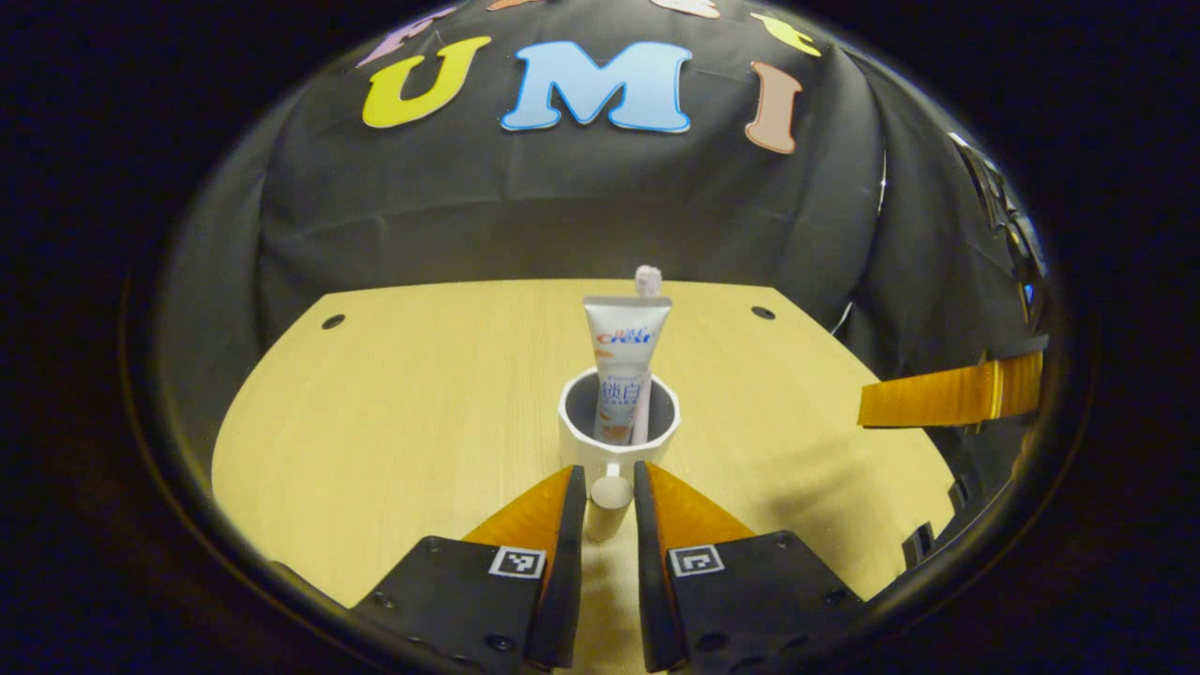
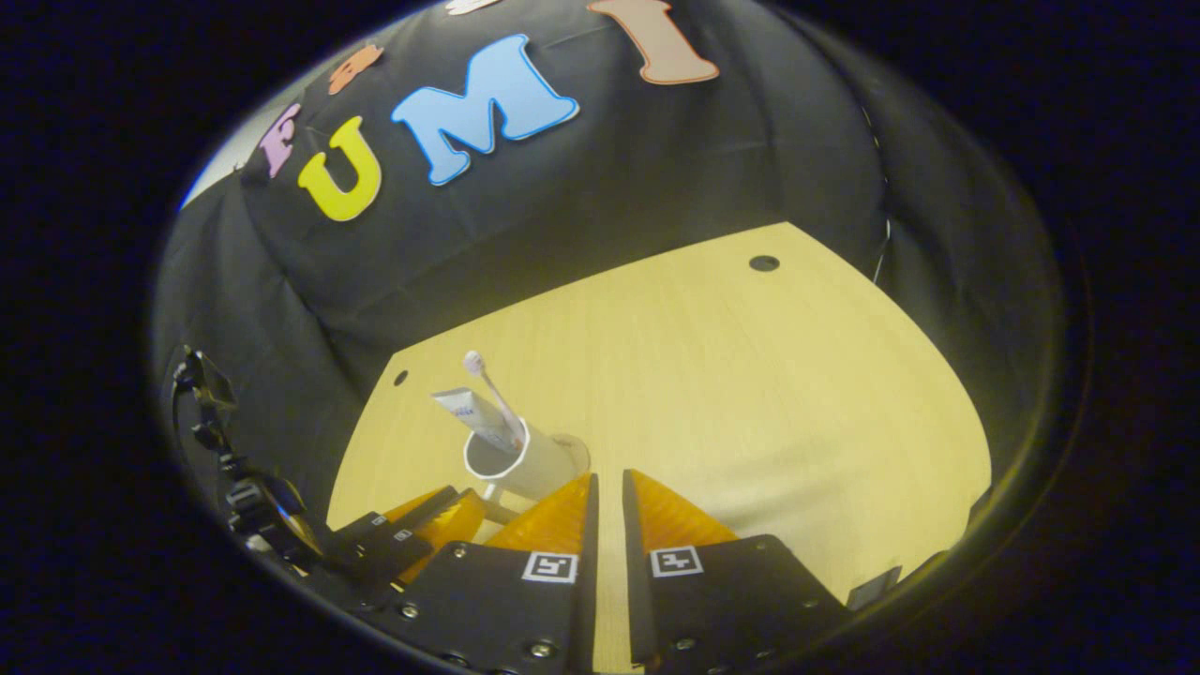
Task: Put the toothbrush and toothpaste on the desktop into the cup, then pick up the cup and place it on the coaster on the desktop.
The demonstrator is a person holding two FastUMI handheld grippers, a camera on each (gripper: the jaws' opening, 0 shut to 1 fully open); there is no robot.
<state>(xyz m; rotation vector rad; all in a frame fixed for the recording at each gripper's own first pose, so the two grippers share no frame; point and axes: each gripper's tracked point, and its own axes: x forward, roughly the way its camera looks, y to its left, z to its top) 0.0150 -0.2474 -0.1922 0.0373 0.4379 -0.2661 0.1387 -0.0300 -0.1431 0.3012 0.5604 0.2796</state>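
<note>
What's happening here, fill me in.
The toothpaste and toothbrush already stand in the cup on the desk. The left gripper has its fingers on either side of the cup's handle, seemingly gripping it to move the cup. The right gripper is beside the cup, nearly shut and holding nothing.

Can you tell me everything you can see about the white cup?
The cup is white, looks like ceramic or plastic, with a faceted rim and a dark inside. It stands upright on the wooden desktop. A toothpaste tube and a toothbrush stand in it, sticking out above the rim. Its handle points toward the left gripper, whose fingers sit on either side of it. The right gripper view shows the cup from the side.
</note>
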